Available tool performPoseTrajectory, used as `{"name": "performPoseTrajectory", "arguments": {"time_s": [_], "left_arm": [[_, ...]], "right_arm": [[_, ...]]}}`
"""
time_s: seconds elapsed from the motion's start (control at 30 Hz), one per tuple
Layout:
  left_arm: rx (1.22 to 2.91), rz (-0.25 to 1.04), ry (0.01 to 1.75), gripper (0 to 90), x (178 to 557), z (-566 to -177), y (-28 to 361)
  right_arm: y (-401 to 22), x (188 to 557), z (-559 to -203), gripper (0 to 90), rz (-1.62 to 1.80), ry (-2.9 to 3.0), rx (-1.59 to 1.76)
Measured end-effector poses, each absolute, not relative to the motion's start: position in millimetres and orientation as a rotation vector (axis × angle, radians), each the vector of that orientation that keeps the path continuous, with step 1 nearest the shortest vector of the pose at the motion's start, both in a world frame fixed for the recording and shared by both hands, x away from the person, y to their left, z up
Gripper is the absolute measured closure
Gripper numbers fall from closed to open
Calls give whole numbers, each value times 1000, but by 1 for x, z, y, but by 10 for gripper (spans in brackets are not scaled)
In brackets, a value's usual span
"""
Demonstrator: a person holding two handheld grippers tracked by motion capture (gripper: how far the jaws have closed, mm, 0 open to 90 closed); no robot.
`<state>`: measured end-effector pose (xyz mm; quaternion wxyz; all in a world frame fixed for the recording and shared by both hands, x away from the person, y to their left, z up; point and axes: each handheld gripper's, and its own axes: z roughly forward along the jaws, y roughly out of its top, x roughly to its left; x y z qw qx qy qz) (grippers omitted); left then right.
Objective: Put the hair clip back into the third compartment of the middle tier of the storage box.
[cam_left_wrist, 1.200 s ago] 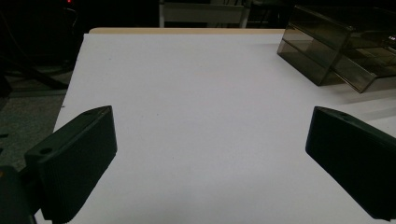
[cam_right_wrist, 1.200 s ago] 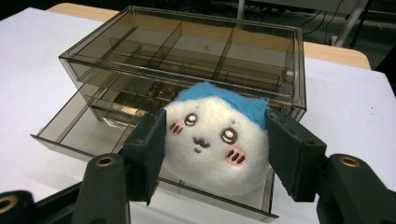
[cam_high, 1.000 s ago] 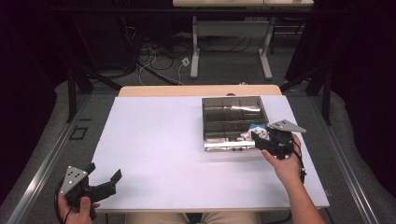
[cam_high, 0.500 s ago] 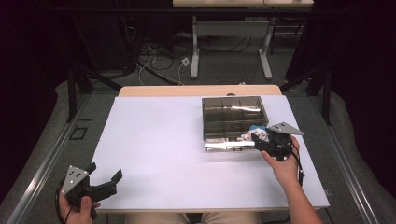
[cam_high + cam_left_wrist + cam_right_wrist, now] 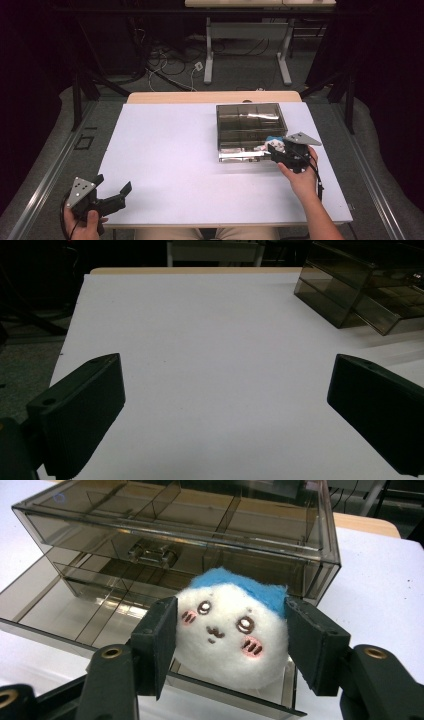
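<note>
Presently, the right gripper [image 5: 230, 630] was found with its two black jaws pressed against either side of a small white plush toy [image 5: 231, 632], which bore a blue tuft on top, pink cheeks and a drawn face. The toy sat squeezed between the jaws, directly over the near right corner of a pulled-out drawer [image 5: 60, 605] belonging to a smoked transparent organiser box [image 5: 200, 530]; whether the toy touched the drawer floor could not be determined. The drawer projected from the box's front toward the person, and dividers were visible inside both drawer and box. In the high view the right gripper [image 5: 274, 148] was at the box's [image 5: 250, 122] near right corner, held by the person's right hand [image 5: 300, 177]. The box stood on the right half of a white table [image 5: 170, 150]. The left gripper [image 5: 225, 405] had its jaws spread wide with nothing between them, bare white tabletop [image 5: 215, 340] showing in the gap. In the high view the left gripper [image 5: 112, 195] sat at the table's near left corner, in the left hand [image 5: 82, 225], well apart from the box.
</note>
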<state>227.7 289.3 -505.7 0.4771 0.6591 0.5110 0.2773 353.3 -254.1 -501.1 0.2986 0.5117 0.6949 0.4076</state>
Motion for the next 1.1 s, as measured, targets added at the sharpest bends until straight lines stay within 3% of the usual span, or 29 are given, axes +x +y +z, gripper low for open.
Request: {"name": "performPoseTrajectory", "arguments": {"time_s": [1.1], "left_arm": [[1620,675,1245,22,228,-506,289]], "right_arm": [[-256,358,-507,331,1072,1822,1404]]}}
